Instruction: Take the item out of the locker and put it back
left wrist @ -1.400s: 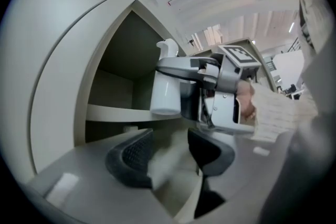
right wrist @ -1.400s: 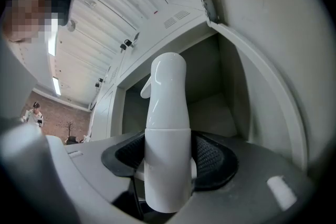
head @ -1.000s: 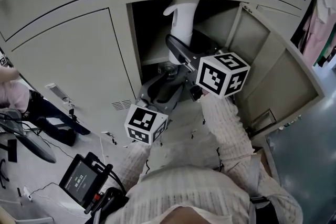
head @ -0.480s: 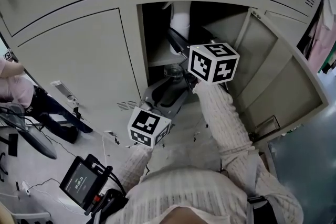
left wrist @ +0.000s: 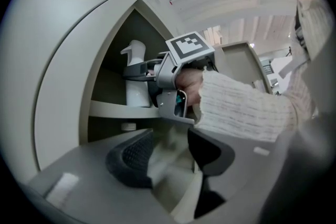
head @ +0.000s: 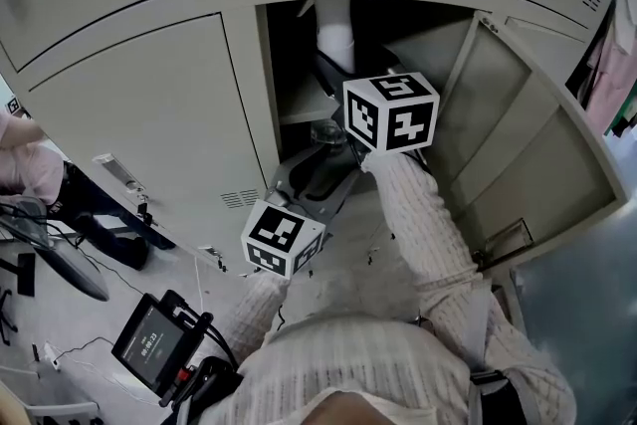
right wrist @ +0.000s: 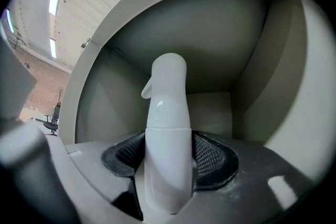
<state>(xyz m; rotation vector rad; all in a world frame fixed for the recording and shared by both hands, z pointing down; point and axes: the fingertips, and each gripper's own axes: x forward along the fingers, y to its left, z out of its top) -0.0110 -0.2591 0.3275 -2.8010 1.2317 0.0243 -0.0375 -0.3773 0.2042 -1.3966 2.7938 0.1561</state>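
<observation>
A white spray bottle (head: 334, 37) stands upright in the open locker compartment (head: 295, 65). My right gripper (head: 334, 85) reaches level into the compartment and is shut on the bottle (right wrist: 168, 134), one dark pad on each side of its body. The left gripper view shows the bottle (left wrist: 135, 81) above the inner shelf (left wrist: 113, 110), held by the right gripper (left wrist: 157, 73). My left gripper (head: 317, 172) waits lower, in front of the opening. It (left wrist: 168, 157) is open with nothing between its pads.
The locker door (head: 528, 144) hangs open to the right. Closed locker doors (head: 149, 105) fill the left and top. Something small and round (left wrist: 128, 126) lies under the shelf. A screen device (head: 154, 343) and cables are on the floor at lower left. A person (head: 20, 164) is at the left edge.
My right gripper has moved deeper into the locker with the bottle and rolled a little. The left gripper has stayed where it was.
</observation>
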